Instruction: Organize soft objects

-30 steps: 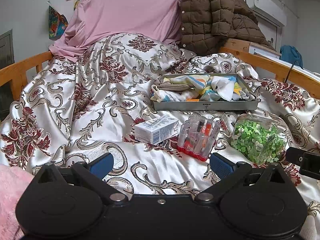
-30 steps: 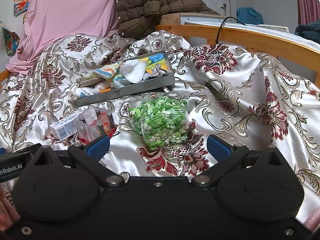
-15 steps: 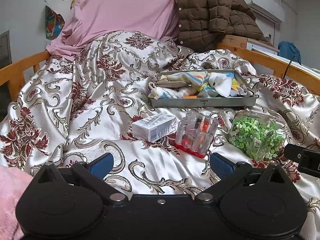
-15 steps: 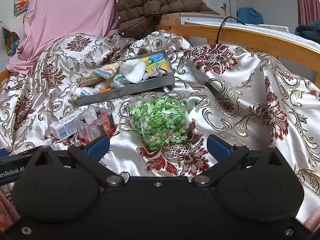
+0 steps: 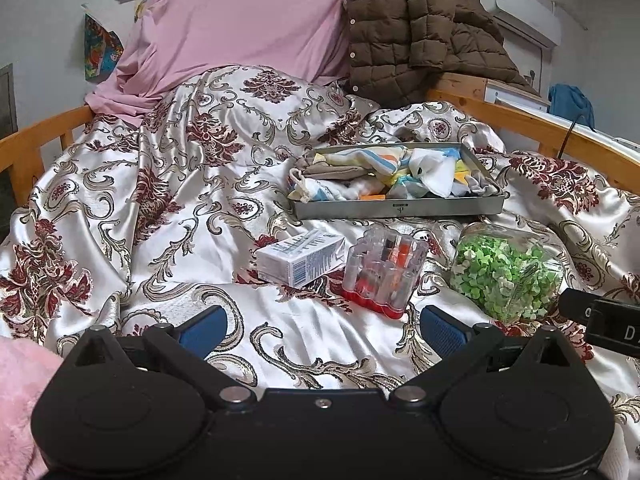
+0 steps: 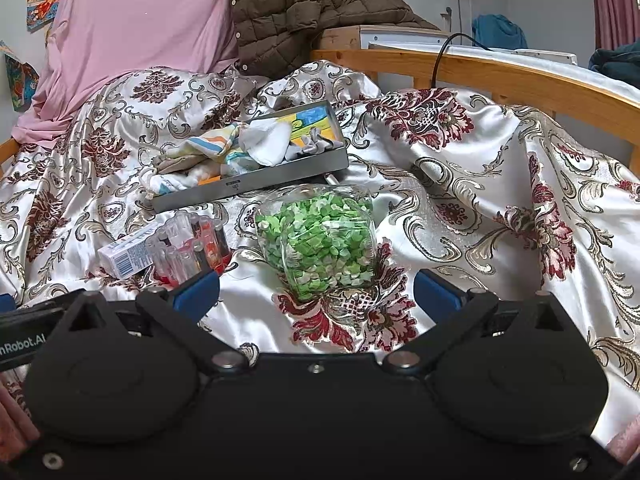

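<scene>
Our left gripper and right gripper hover low over the slick satin bedspread, jaws spread wide and empty. Just ahead lie a stiff carton, a hard clear case of tubes and a bag of green bits. Beyond these, the crumpled cloths fill the metal tray; we judge them light and limp, best pinched at a raised fold.

My left wrist camera sits low, near the patterned satin bedspread, facing the far headboard. My right looks from further right. Both share the grey metal tray.
</scene>
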Action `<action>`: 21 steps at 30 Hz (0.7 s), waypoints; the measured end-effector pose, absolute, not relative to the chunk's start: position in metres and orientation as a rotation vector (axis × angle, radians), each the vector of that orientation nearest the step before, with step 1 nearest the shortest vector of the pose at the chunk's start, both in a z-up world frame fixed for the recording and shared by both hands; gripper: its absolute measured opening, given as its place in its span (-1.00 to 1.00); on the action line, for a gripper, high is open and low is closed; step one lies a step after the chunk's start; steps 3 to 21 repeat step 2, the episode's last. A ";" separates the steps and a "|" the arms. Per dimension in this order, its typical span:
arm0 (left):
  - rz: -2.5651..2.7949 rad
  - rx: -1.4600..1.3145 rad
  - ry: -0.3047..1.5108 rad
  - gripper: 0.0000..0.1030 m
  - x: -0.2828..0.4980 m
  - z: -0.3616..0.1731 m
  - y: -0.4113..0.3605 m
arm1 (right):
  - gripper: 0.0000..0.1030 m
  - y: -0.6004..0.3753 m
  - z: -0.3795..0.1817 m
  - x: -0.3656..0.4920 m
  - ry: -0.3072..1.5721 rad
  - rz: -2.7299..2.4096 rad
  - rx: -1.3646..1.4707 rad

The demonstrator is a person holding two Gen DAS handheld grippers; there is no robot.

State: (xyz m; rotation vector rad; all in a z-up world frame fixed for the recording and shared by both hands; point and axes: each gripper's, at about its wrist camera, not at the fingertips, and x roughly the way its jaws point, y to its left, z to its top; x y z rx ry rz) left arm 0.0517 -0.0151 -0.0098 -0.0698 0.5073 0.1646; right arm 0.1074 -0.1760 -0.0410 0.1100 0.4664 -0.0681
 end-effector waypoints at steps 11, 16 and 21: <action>0.159 -0.069 0.508 0.98 0.051 -0.009 -0.015 | 0.99 -0.175 -0.041 0.107 0.467 -0.069 0.108; 0.159 -0.069 0.508 0.98 0.051 -0.009 -0.015 | 0.99 -0.175 -0.041 0.107 0.467 -0.069 0.108; 0.159 -0.069 0.508 0.98 0.051 -0.009 -0.015 | 0.99 -0.175 -0.041 0.107 0.467 -0.069 0.108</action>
